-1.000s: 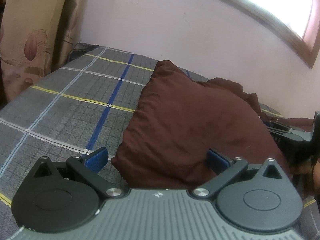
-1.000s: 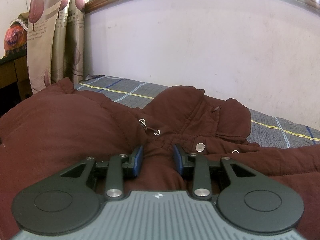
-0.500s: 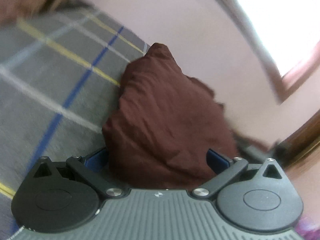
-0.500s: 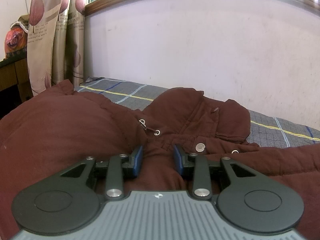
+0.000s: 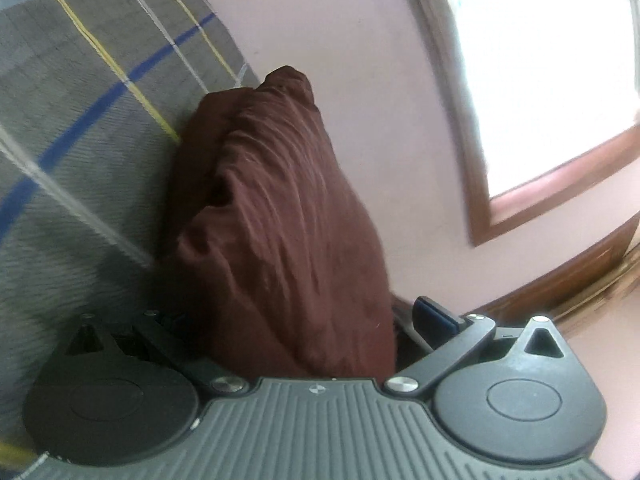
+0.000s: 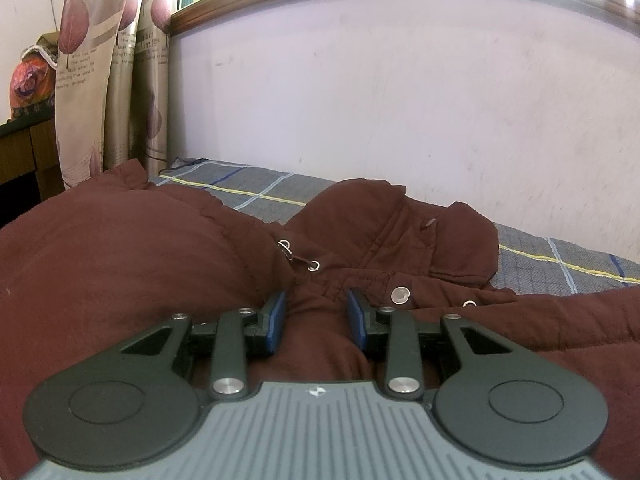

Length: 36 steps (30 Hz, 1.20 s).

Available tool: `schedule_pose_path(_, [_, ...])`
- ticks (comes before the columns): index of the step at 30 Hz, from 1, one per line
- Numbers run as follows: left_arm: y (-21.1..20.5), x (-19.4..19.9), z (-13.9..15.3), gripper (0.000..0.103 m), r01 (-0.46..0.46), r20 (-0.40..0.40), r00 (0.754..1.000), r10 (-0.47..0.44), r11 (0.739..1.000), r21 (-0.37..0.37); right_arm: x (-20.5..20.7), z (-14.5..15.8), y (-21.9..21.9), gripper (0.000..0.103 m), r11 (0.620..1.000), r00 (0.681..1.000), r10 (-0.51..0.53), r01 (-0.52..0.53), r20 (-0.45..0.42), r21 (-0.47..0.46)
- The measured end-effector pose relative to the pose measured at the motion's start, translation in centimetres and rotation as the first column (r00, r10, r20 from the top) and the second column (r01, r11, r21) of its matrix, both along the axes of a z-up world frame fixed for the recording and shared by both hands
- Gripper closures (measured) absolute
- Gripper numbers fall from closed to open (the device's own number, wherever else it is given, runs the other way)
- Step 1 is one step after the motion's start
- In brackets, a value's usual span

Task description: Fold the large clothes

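A dark maroon padded jacket [image 6: 120, 260] lies spread on the bed, its hood [image 6: 400, 220] bunched toward the wall. My right gripper [image 6: 316, 316] is shut on a fold of the jacket near the collar, and cloth bulges between its blue pads [image 6: 276, 320]. In the left wrist view, which is tilted, a puffed end of the jacket [image 5: 280, 220] reaches in between the wide jaws of my left gripper [image 5: 308, 316]. Its right fingertip [image 5: 436, 316] stands clear of the cloth with a dark gap. The cloth hides its other fingertip.
The bed has a grey plaid sheet [image 5: 80, 120] with blue, yellow and white lines, and more of the sheet [image 6: 560, 264] shows beyond the hood. A pale wall [image 6: 400, 100] runs along the far side under a wood-framed window [image 5: 540, 80]. Patterned curtains [image 6: 100, 80] hang at the left.
My left gripper has rolled, sunk and closed in on the jacket's end, which now lies between its open fingers. The right gripper and its hold have not changed.
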State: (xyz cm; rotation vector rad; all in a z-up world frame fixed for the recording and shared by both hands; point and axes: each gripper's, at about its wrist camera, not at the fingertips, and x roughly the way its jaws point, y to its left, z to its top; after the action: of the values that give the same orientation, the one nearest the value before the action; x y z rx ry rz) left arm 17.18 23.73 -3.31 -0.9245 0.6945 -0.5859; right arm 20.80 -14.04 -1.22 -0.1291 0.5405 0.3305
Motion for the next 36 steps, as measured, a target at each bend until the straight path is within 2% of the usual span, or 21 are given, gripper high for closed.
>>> schedule_pose_path(4, [-0.7, 0.3, -0.7, 0.002, -0.028, 0.039, 0.999, 0.03, 0.998, -0.049, -0.1, 0.0, -0.1, 0.07, 1.0, 1.0, -0.002, 0.002, 0.002, 0.005])
schedule_pose_path(8, [-1.6, 0.4, -0.6, 0.007, -0.042, 0.066, 0.997, 0.044, 0.999, -0.028, -0.1, 0.0, -0.1, 0.07, 1.0, 1.0, -0.004, 0.004, 0.004, 0.01])
schedule_pose_path(9, [-1.8, 0.4, -0.6, 0.014, -0.044, 0.072, 0.996, 0.045, 0.999, -0.014, -0.1, 0.0, -0.1, 0.07, 1.0, 1.0, -0.004, 0.004, 0.004, 0.011])
schedule_pose_path(12, [-1.9, 0.2, -0.8, 0.043, -0.08, 0.081, 0.994, 0.077, 0.996, 0.028, -0.1, 0.0, -0.1, 0.07, 1.0, 1.0, -0.005, 0.005, 0.004, 0.011])
schedule_pose_path(14, [-1.9, -0.4, -0.7, 0.049, -0.106, 0.102, 0.99, 0.102, 0.994, 0.035, -0.1, 0.0, -0.1, 0.07, 1.0, 1.0, -0.006, 0.006, 0.002, 0.011])
schedule_pose_path(16, [-2.6, -1.1, 0.3, 0.054, -0.13, 0.147, 0.982, 0.118, 0.988, 0.078, -0.2, 0.0, 0.0, 0.07, 1.0, 1.0, -0.007, 0.007, 0.004, 0.004])
schedule_pose_path(18, [-3.3, -1.9, 1.4, 0.055, -0.146, 0.197, 0.973, 0.123, 0.983, 0.106, -0.1, 0.1, -0.1, 0.07, 1.0, 1.0, -0.008, 0.008, -0.003, 0.004])
schedule_pose_path(21, [-4.0, -2.4, 2.7, 0.056, -0.166, 0.231, 0.964, 0.134, 0.978, 0.127, 0.0, 0.6, -0.4, 0.07, 0.999, 1.0, -0.012, 0.013, -0.028, 0.032])
schedule_pose_path(24, [-4.8, -2.8, 3.7, 0.056, -0.181, 0.264, 0.955, 0.137, 0.972, 0.147, -0.3, 2.1, -1.2, 0.061, 0.998, 0.999, -0.009, 0.012, -0.053, 0.061])
schedule_pose_path(25, [-4.9, -2.9, 3.9, 0.056, -0.182, 0.273, 0.953, 0.135, 0.971, 0.156, -0.8, 2.7, -1.6, 0.057, 0.997, 0.999, -0.005, 0.009, -0.049, 0.076])
schedule_pose_path(30, [-5.9, -3.4, 5.1, 0.057, -0.186, 0.299, 0.945, 0.131, 0.968, 0.166, -3.5, 5.0, -4.1, 0.057, 0.999, 1.0, -0.012, 0.013, -0.014, 0.053])
schedule_pose_path(32, [-6.6, -3.9, 5.8, 0.056, -0.19, 0.322, 0.938, 0.125, 0.965, 0.179, -3.5, 4.8, -4.7, 0.08, 1.0, 0.999, -0.028, 0.028, -0.034, 0.004])
schedule_pose_path(36, [-9.0, -5.2, 8.0, 0.057, -0.175, 0.395, 0.915, 0.078, 0.961, 0.215, -2.3, 2.8, -4.5, 0.087, 0.999, 0.996, -0.018, 0.013, -0.09, -0.051])
